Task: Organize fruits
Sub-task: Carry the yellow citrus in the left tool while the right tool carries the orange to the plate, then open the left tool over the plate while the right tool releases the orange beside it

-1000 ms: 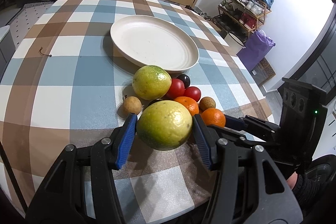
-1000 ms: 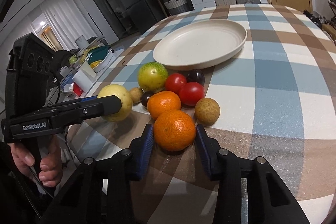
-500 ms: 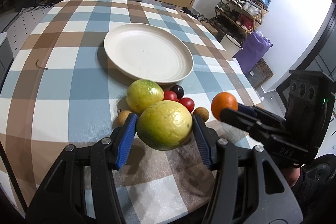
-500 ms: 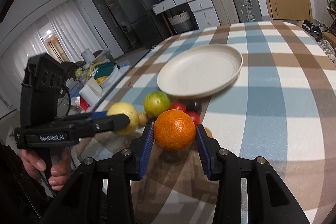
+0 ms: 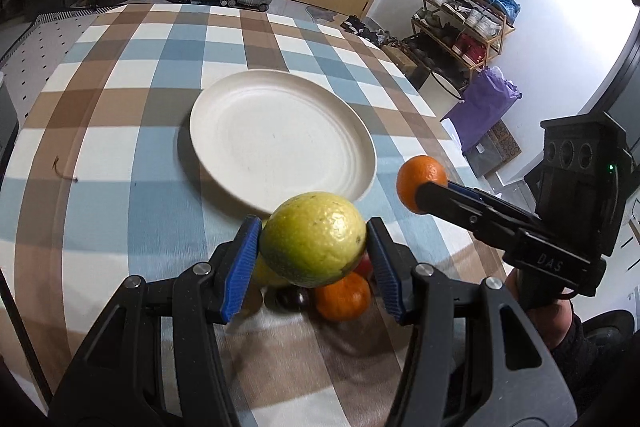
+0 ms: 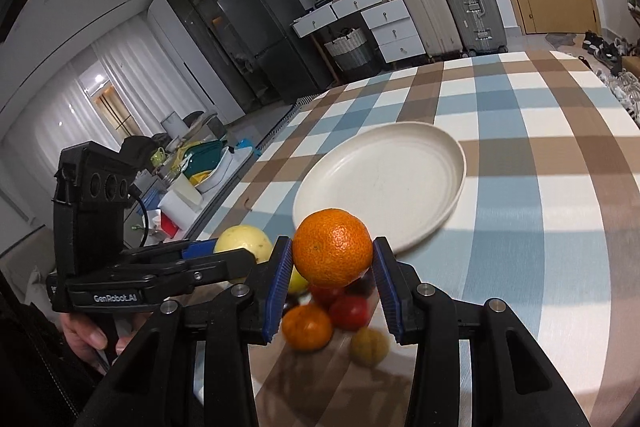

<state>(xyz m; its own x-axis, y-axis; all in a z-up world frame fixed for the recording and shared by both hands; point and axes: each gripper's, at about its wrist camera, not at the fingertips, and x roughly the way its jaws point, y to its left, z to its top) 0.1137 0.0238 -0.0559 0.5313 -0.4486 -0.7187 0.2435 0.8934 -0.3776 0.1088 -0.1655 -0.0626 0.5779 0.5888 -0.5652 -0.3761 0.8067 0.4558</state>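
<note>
Left wrist view: checked blue-brown-white cloth covers the worktop (image 5: 120, 131); suitcases, drawers and a shoe rack behind. Cream plate (image 5: 224, 131) sits bare at 12 o'clock from the left tool (image 5: 313, 259), which is clamped partway closed on a yellow-green citrus (image 5: 314, 239), lifted clear of the cloth. Its long axis runs roughly 8-to-2 o'clock, across the pads. Loose fruit pile underneath, mostly hidden: a mandarin (image 5: 344, 297) and a dark plum (image 5: 290, 299) show. At 3 o'clock, the right tool carries an orange (image 5: 420, 177).

Right wrist view: fridge and curtains behind. Right tool (image 6: 332, 277) pinches the orange (image 6: 332, 247) by its sides, above the pile; near-round, no clear axis. Plate (image 6: 448, 203) at 1 o'clock.

Risks, as I judge: both tools converging on one plate could collide; round fruit may roll off the shallow rim on release; the citrus could slip, gripped across a curved skin.
</note>
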